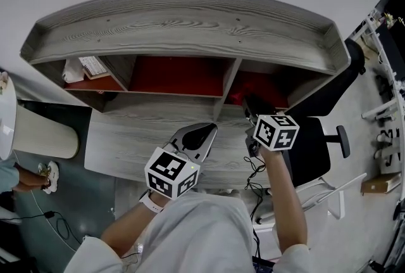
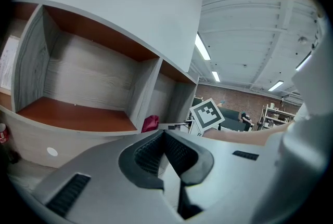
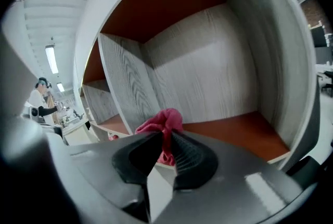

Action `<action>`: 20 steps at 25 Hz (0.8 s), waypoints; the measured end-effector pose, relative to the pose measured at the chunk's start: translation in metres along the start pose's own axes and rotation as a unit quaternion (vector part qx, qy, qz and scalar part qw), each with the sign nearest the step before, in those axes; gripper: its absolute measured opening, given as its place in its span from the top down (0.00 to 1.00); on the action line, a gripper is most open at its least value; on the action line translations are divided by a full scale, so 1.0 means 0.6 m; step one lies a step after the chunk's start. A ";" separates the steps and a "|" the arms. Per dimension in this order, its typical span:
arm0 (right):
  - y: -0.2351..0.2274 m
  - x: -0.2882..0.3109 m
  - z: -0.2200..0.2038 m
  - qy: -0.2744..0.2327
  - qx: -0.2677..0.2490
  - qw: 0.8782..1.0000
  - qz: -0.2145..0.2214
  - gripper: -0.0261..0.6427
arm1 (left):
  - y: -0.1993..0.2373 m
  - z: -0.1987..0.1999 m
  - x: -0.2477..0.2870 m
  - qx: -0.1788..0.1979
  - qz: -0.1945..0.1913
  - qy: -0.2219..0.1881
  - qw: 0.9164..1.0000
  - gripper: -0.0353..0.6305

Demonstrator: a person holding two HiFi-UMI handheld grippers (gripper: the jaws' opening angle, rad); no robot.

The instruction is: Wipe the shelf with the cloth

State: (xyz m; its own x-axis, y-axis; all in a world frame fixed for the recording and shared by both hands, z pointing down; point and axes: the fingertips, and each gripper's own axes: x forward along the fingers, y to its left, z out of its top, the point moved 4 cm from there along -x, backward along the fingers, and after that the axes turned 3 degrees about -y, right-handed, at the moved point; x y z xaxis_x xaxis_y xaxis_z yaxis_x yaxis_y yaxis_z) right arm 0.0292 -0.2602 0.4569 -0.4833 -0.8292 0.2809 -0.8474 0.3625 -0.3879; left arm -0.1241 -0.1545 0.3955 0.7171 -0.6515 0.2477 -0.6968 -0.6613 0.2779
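The right gripper (image 3: 165, 140) is pinching the pink cloth (image 3: 162, 120) at the front of the right compartment of the shelf (image 3: 125, 77). I'd be pressing it flat onto the red floor (image 3: 234, 132) and sweeping wall to wall (corners too). The left gripper (image 2: 163, 134) is hanging pressed together, empty.

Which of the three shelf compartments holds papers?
The left compartment: papers lie on its red floor. The middle and right ones show none.

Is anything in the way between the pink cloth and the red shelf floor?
Nothing visible is. The right gripper holds the cloth at the right compartment, and the red floor there looks bare.
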 end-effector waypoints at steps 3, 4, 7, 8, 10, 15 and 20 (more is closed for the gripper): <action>-0.030 -0.024 0.015 -0.035 0.011 0.998 -0.054 0.86 | -0.007 0.001 0.004 0.001 -0.005 -0.001 1.000 0.94; -0.041 -0.032 0.020 -0.047 0.020 0.996 -0.072 0.86 | -0.009 0.001 0.005 0.001 -0.006 -0.001 1.000 0.94; -0.073 -0.056 0.035 -0.080 0.042 0.988 -0.122 0.86 | -0.012 0.000 0.006 0.002 -0.009 0.000 1.000 0.94; -0.084 -0.062 0.039 -0.088 0.048 0.986 -0.137 0.86 | -0.012 -0.001 0.006 0.002 -0.009 0.001 1.000 0.94; -0.105 -0.071 0.045 -0.100 0.059 0.980 -0.164 0.86 | -0.011 -0.003 0.005 0.002 -0.010 0.002 1.000 0.94; -0.148 -0.075 0.048 -0.099 0.082 0.963 -0.236 0.86 | -0.012 -0.008 0.004 0.001 -0.012 0.005 1.000 0.94; -0.162 -0.056 0.038 -0.073 0.069 0.960 -0.261 0.86 | -0.008 -0.009 0.001 0.001 -0.011 0.006 1.000 0.94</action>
State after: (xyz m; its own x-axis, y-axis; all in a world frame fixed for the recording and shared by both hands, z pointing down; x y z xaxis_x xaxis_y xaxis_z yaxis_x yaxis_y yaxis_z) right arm 0.1327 -0.2772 0.4654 0.0444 -0.9370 0.3466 -0.9240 -0.1704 -0.3423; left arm -0.1201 -0.1498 0.3994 0.7325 -0.6320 0.2530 -0.6807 -0.6761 0.2819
